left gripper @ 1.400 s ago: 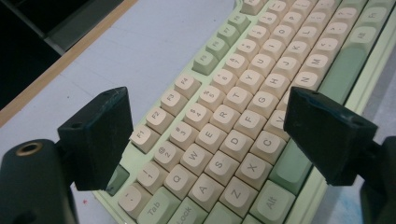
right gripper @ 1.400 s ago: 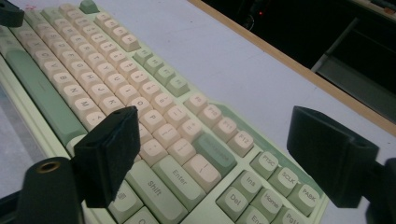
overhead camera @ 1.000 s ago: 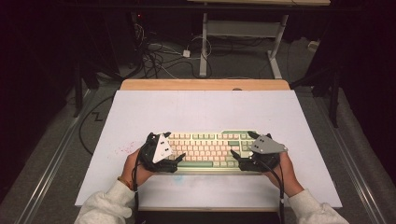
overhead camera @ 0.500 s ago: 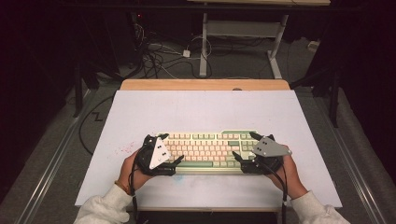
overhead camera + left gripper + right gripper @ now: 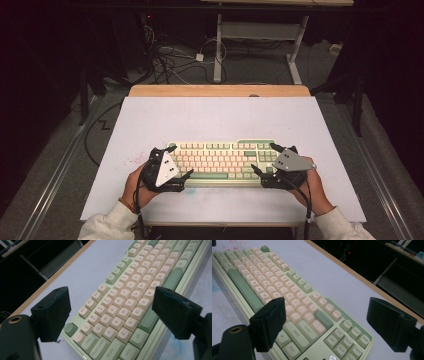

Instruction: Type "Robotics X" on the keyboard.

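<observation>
Green-and-cream keyboard point(image 5: 223, 159): unmoved on white table point(image 5: 220, 117). My left gripper point(image 5: 178, 162) and right gripper point(image 5: 262, 160) stay spread wide over its two ends. Legible: Shift, Caps Lock, Enter, hp logo.

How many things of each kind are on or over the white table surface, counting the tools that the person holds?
Keyboard: 1
Handheld grippers: 2, the left gripper and the right gripper, each with open jaws at one end of the keyboard
Total: 3
</observation>
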### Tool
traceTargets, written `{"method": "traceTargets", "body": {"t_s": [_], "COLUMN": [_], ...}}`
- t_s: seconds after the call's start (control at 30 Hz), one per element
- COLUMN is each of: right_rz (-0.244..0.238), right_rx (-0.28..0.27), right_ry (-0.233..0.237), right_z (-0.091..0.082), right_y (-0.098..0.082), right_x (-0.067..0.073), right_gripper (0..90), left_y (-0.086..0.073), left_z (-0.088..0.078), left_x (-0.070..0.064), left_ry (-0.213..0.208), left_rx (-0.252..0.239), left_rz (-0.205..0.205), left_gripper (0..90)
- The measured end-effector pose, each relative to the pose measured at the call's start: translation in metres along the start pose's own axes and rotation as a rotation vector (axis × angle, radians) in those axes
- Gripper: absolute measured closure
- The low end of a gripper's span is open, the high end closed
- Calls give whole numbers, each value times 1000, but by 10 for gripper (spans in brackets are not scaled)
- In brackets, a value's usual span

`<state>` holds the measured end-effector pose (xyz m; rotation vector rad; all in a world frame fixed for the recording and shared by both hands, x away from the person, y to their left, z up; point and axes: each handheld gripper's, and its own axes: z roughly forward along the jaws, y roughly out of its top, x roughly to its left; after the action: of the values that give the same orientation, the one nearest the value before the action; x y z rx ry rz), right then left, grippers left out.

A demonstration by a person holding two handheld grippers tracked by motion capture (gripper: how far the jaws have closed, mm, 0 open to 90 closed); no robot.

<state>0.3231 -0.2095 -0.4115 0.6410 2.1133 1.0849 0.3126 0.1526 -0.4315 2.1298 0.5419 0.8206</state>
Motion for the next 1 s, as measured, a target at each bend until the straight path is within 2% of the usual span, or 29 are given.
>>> {"method": "traceTargets", "body": {"t_s": [0.27,0.67,1.0], "right_rz": [-22,-24,-17], "right_rx": [12,10,-4], "right_ry": [-22,-16,-36], "right_z": [-6,-17,-24], "right_y": [-3,-10,-16], "right_x": [0,-3,-5], "right_gripper": [165,164,164], "left_y": [-5,-14,-22], "left_z": [-8,-15,-20], "left_x": [1,-1,-1], "left_ry": [16,43,53], "left_rx": [-10,5,4], "left_rz": [-6,3,2], "left_gripper": [149,149,149]}}
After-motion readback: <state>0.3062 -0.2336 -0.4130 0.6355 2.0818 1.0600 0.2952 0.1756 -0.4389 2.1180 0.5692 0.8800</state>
